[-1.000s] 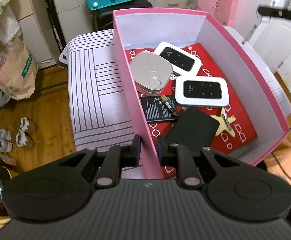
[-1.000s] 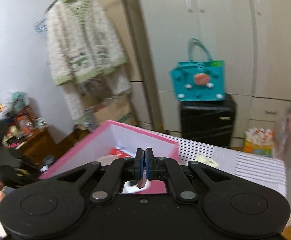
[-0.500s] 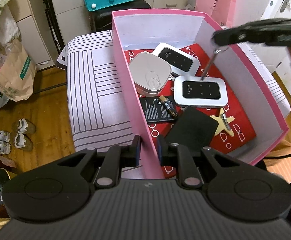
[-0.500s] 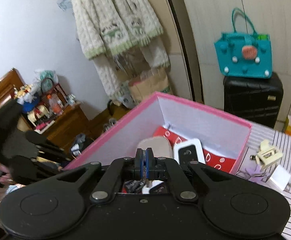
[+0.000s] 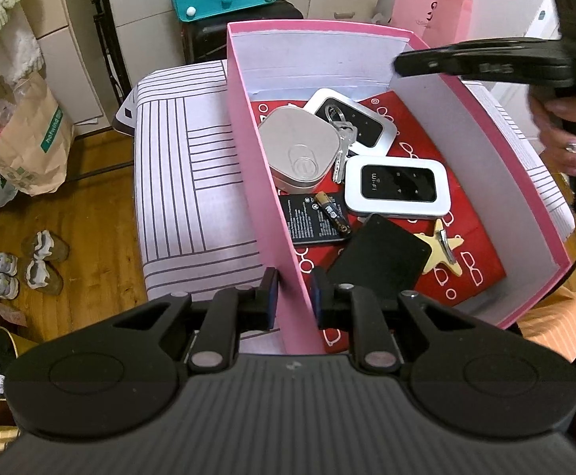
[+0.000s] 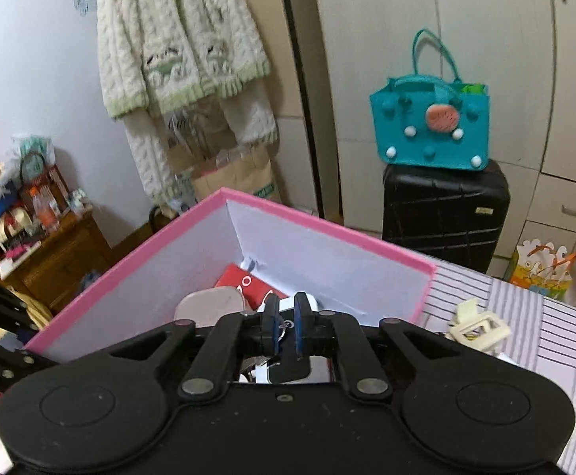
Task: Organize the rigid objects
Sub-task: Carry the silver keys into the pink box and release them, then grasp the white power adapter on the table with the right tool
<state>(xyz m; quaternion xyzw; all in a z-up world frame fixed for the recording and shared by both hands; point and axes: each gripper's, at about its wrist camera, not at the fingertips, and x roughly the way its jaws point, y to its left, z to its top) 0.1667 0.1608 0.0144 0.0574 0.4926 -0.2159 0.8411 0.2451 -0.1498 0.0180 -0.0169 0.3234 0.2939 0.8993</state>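
A pink box (image 5: 248,126) stands on a striped cushion. In it lie a silver rounded case (image 5: 296,146), two white Wi-Fi units (image 5: 397,190), a flat black battery (image 5: 311,219), an AA cell (image 5: 331,213), a black square pad (image 5: 379,261) and a star clip (image 5: 440,249). A bunch of keys (image 5: 341,146) rests across the case and the far unit. My left gripper (image 5: 292,297) is shut on the box's near left wall. My right gripper (image 5: 401,65) hovers over the box's far right side. In the right wrist view the right gripper (image 6: 286,322) has its jaws opening, with nothing pressed between them.
The striped cushion (image 5: 185,182) extends left of the box. A cream hair clip (image 6: 478,326) lies on it beyond the box's far wall. A paper bag (image 5: 26,146) and shoes (image 5: 18,269) sit on the wooden floor. A teal bag (image 6: 430,126) tops a black suitcase (image 6: 442,213).
My right gripper came down over the box with the keys hanging from it, then parted its jaws. The keys now lie in the box. The left gripper has not moved.
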